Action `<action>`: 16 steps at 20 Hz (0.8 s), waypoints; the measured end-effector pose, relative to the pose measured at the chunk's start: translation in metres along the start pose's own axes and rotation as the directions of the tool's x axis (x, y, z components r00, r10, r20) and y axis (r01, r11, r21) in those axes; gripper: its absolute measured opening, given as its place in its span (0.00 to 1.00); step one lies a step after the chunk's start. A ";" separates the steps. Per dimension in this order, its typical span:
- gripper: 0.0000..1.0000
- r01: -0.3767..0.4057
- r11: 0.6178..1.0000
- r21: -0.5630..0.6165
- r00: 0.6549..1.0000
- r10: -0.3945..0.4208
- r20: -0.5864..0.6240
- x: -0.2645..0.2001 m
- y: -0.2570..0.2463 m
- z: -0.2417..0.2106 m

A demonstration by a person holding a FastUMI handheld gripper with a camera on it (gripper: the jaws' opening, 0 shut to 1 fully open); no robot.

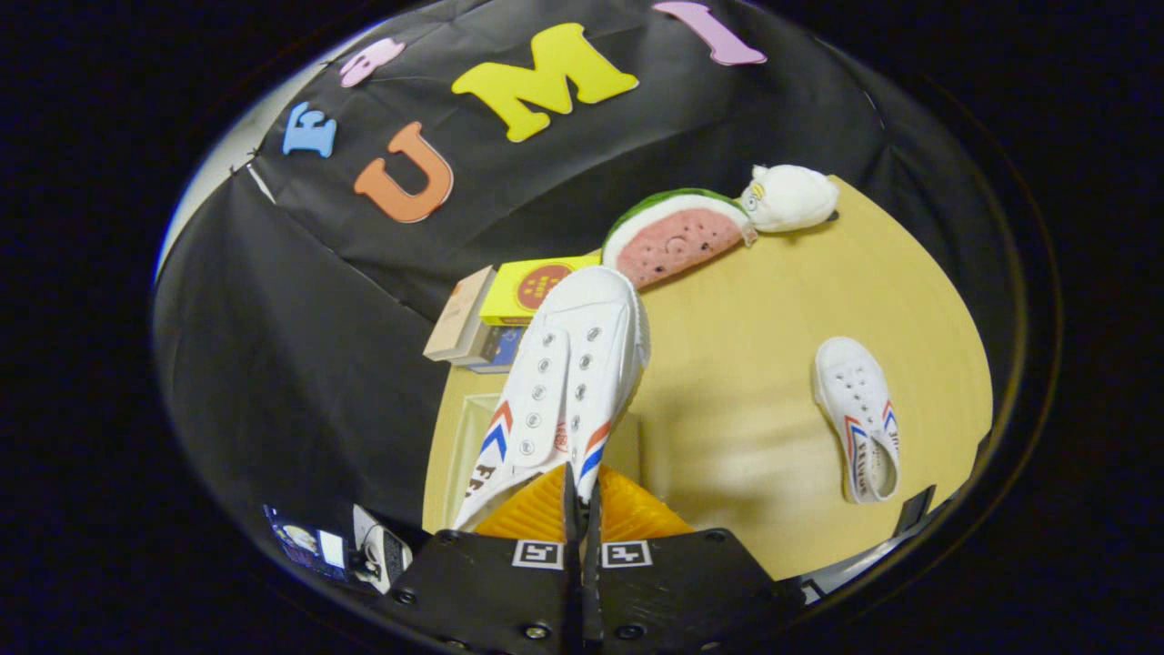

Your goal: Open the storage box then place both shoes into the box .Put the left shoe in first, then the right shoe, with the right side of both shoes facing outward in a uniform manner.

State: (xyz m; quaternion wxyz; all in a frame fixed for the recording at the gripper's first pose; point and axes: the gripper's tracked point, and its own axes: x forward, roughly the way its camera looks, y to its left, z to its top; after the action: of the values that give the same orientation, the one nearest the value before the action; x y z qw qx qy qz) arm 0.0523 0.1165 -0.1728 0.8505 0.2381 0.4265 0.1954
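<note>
Gripper view. The gripper [582, 496] holds a white sneaker [568, 382] lifted above the counter [755, 364]; its jaws are pressed nearly together, pinching the shoe's heel edge between them. The held shoe points away from the fingers, toe toward the booth wall, its lace eyelets and red-and-blue side stripes in plain sight. Beneath it, just ahead of the fingers, lies a clear storage box [464, 437], its pale rim showing to the left of the shoe; whether its lid is open cannot be told. A second white sneaker [859, 418] lies flat on the counter, well apart to the right, opening toward the gripper. Beyond the held shoe sit a yellow box [527, 289] and a stack of small cartons [466, 318], then a watermelon-slice plush [677, 236] touching a white plush toy [789, 197].
</note>
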 end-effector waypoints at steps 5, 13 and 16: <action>0.01 -0.010 1.000 -0.027 1.000 0.009 -0.020 0.037 0.066 -0.033; 0.01 0.079 0.991 -0.106 0.993 -0.087 -0.077 0.105 0.083 -0.102; 0.01 0.113 0.984 -0.137 0.989 -0.125 -0.079 0.122 0.079 -0.110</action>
State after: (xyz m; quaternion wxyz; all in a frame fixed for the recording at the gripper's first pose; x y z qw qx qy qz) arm 0.0200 0.2720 -0.2621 0.8550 0.1463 0.4629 0.1823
